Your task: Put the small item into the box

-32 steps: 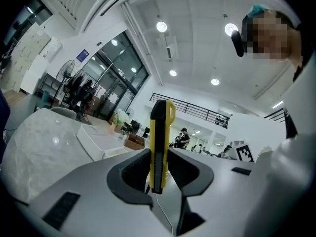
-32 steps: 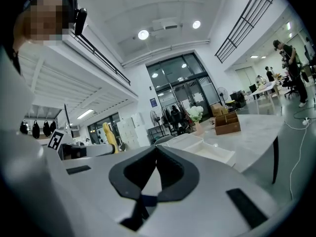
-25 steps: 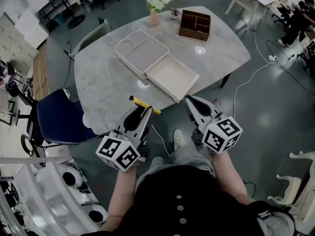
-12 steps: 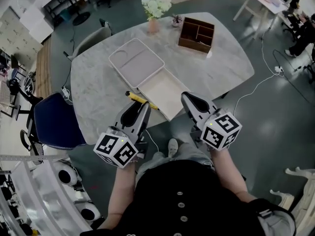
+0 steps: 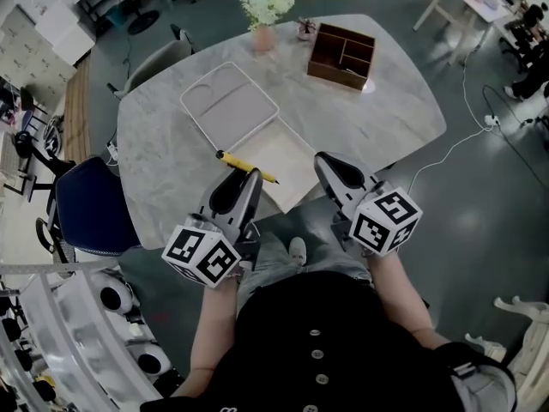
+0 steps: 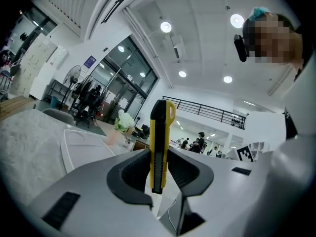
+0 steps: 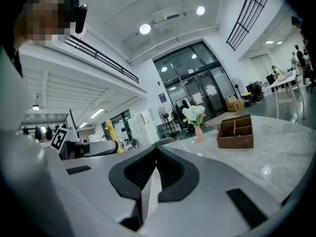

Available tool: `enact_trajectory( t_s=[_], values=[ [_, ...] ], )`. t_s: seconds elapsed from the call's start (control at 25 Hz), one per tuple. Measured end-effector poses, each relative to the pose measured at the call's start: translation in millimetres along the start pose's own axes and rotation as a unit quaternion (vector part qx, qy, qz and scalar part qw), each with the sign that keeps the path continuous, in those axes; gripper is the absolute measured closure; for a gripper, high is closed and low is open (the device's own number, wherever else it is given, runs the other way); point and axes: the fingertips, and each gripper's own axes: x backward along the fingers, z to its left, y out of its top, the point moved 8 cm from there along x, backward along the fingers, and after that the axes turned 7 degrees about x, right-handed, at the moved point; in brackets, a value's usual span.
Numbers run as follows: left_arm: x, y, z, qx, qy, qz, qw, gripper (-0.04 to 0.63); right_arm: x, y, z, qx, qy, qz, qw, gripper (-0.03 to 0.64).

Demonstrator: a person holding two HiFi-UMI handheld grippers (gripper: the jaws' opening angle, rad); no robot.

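Observation:
A yellow and black utility knife (image 5: 245,166) is clamped crosswise in my left gripper (image 5: 244,182), which is shut on it. In the left gripper view the knife (image 6: 159,142) stands upright between the pads. It hangs over the near left corner of the open white box (image 5: 276,149) on the marble table (image 5: 377,110). The box's lid (image 5: 228,106) lies flat just behind it, also visible in the left gripper view (image 6: 81,142). My right gripper (image 5: 330,166) is shut with nothing in it, above the table's near edge right of the box; its pads meet (image 7: 157,151).
A brown wooden organizer (image 5: 342,53) and a vase of white flowers (image 5: 264,11) stand at the table's far side; both also appear in the right gripper view, the organizer (image 7: 236,132) and the flowers (image 7: 193,116). A blue chair (image 5: 88,210) stands left, a grey chair (image 5: 154,63) behind.
Both grippers have moved forward to the table; the knife now hangs over the box's near corner instead of short of the table edge. The grip on the knife is unchanged.

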Motion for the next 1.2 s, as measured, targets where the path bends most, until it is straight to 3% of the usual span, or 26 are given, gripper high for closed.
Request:
enact_trajectory(
  t_s=[0.48,1.2],
  values=[
    [-4.2,-9.1,-0.4,0.01,0.002,0.027,0.9996,0.469,-4.0,-10.7,-1.3,-0.012,-0.002,0.008,1.0,0.614],
    [-20.5,5.0,49.9,0.008,0.001,0.072,0.9974,0.469,-46.9,-5.5,-6.6,-0.017,-0.023,0.027,0.999,0.614]
  ],
)
